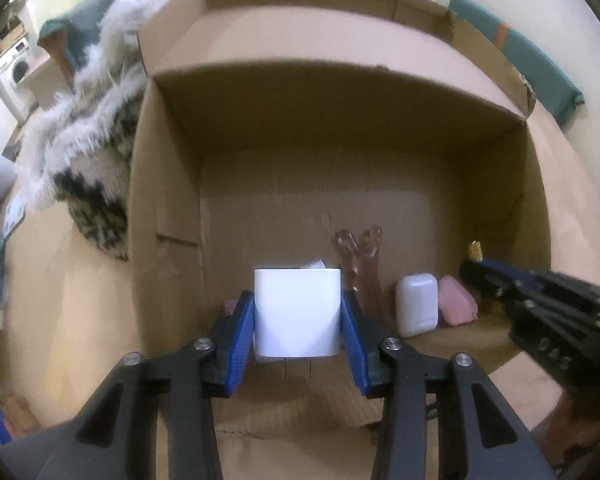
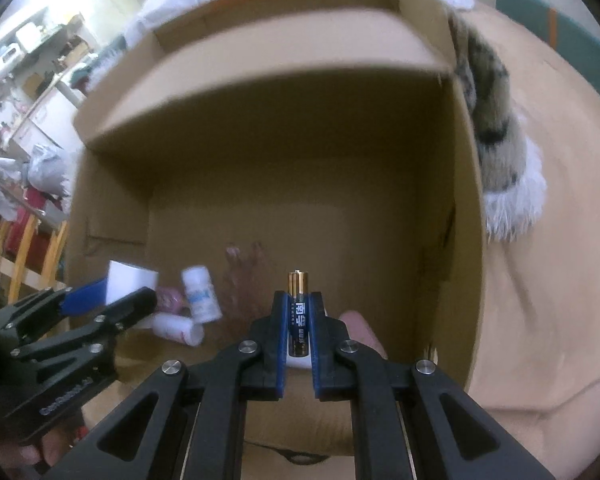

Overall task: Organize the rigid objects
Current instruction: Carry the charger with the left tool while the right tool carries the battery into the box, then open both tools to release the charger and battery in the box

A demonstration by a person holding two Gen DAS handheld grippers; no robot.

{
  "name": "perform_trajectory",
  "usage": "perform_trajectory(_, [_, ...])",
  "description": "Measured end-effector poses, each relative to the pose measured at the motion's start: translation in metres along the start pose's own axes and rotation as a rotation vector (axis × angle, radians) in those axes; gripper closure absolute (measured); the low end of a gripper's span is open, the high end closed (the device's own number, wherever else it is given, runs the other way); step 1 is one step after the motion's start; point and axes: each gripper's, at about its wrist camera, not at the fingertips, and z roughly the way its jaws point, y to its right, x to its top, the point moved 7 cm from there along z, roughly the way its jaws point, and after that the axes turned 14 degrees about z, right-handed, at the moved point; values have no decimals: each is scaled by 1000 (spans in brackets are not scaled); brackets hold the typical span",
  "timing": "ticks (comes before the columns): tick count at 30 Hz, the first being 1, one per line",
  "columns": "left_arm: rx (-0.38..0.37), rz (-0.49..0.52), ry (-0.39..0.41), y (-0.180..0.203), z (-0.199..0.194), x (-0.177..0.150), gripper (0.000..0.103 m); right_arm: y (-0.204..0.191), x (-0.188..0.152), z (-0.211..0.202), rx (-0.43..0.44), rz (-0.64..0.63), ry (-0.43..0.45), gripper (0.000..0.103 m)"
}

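My left gripper [image 1: 298, 312] is shut on a white charger block [image 1: 297, 312] with its metal prongs pointing down, held inside an open cardboard box [image 1: 172, 200]. My right gripper [image 2: 298, 314] is shut on a black and gold battery [image 2: 298, 312], upright, inside the same box [image 2: 456, 240]. In the left wrist view the right gripper [image 1: 476, 268] enters from the right with the battery tip showing. In the right wrist view the left gripper [image 2: 112, 292] with the charger [image 2: 130, 280] is at the left. On the box floor lie a white earbud case [image 1: 416, 304], a pink case [image 1: 458, 300] and a clear pink clip [image 1: 360, 264].
A white bottle [image 2: 200, 294] and another white tube [image 2: 178, 328] lie on the box floor. A furry black and white blanket [image 1: 88, 152] lies against the box's side. The box stands on a tan bed surface [image 2: 540, 280]. Cluttered shelves [image 2: 20, 92] are at the far left.
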Motion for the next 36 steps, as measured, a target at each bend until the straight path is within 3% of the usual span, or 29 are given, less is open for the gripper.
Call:
perform_trajectory(14, [50, 29, -15, -7, 14, -13, 65, -2, -16, 20, -27, -2, -73, 92])
perform_trajectory(31, [73, 49, -27, -1, 21, -13, 64, 1, -12, 21, -28, 14, -78, 92])
perform_trajectory(36, [67, 57, -26, 2, 19, -12, 42, 2, -13, 22, -17, 27, -79, 92])
